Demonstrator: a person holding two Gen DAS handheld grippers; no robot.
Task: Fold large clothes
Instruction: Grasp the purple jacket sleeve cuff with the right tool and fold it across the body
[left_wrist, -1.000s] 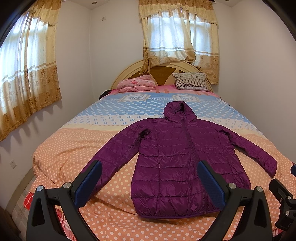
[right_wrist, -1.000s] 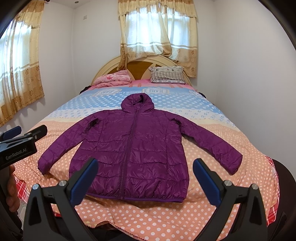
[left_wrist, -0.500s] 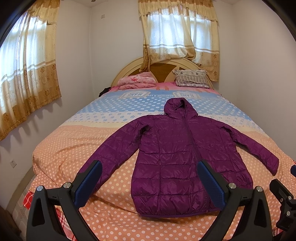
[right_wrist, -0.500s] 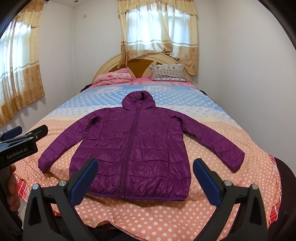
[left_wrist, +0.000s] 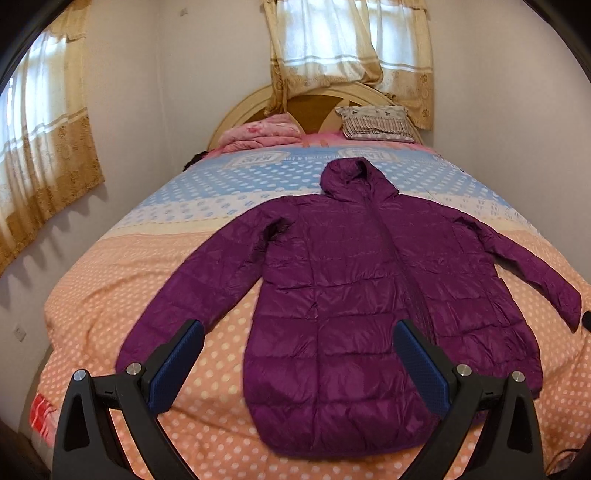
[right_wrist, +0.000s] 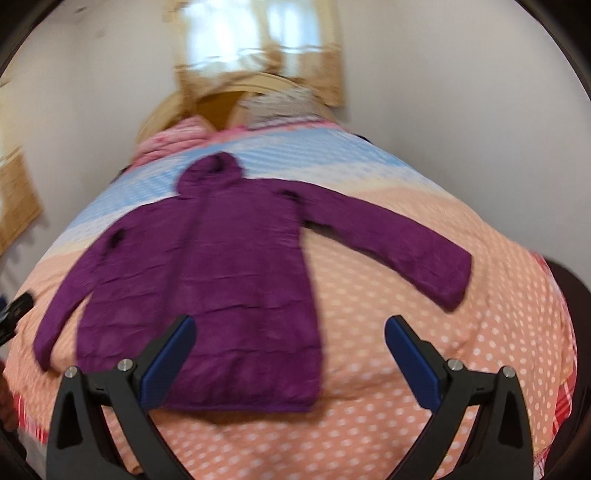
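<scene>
Blue-padded fingers (left_wrist: 177, 363) of the left gripper (left_wrist: 299, 363) stand spread wide in the left wrist view, grasping nothing and touching nothing. Beyond and between them a purple jacket (left_wrist: 347, 295) lies flat on the bed (left_wrist: 110, 280), front up, zip closed, hood pointing away from the fingers toward the headboard (left_wrist: 243, 107). Its hem sits nearest, between the two fingers; one sleeve runs down toward the left finger, the other stretches out past the right finger. The bedspread under it is orange with white dots close to the fingers and blue with white dots farther off. At the far end lie a folded pink blanket (left_wrist: 262, 133) and a striped pillow (left_wrist: 376, 123). Gold curtains (left_wrist: 351, 48) hang at the window above the headboard, and more hang on the wall to the left.

From the right wrist, the picture is blurred. The right gripper (right_wrist: 288, 363) is likewise wide apart and empty, clear of the cloth. The jacket (right_wrist: 221, 280) lies ahead and mostly toward the left finger (right_wrist: 168, 363), its hem behind that finger's tip. One sleeve reaches out beyond the right finger, cuff resting on the dotted orange spread. At the left edge a black tip of the other gripper shows.
</scene>
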